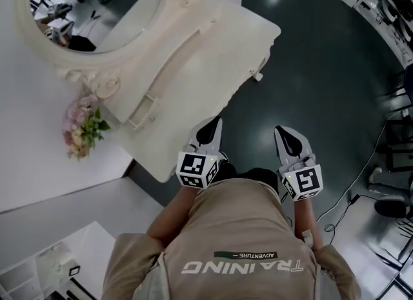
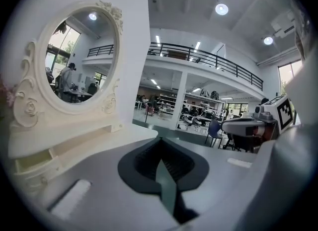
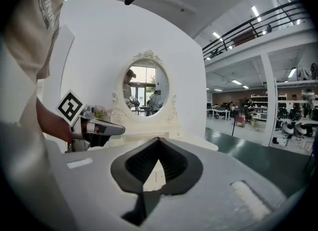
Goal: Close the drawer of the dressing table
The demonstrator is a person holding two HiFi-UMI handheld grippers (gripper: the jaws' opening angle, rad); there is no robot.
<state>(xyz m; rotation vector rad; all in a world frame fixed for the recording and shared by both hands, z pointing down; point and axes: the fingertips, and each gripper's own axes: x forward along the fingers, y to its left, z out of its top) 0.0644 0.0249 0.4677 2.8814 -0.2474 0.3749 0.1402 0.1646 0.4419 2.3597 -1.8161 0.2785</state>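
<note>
**While the drawer stands out: both grippers clenched, empty**

Since both pairs of jaws are pressed tip to tip with nothing between them, the step in hand probably needs no grasp. The closed tips would serve as a blunt pusher.

- Left gripper (image 2: 159,140): jaws together, holding nothing, touching nothing. It is held in the air near the front edge of the table (image 1: 226,34).
- Right gripper (image 3: 158,139): jaws likewise together and empty. It hangs over the floor (image 1: 310,79), apart from the table.
- Drawer (image 1: 143,110): small and cream, set in the base under the mirror (image 1: 97,8). It appears to stand out a little from that base, though how far is hard to tell. It is well apart from both grippers.
- Table: cream, with one knob (image 1: 258,75) at its front edge and flowers (image 1: 80,128) beside the mirror base.

Handling note, as a judgement: the left gripper is the nearer and suits the reach.
- Meet the drawer front at its middle, square on.
- Press straight along the slide and slowly, since an off-centre push could skew the drawer and jam it.
- Stop once the front sits flush with the base.
</note>
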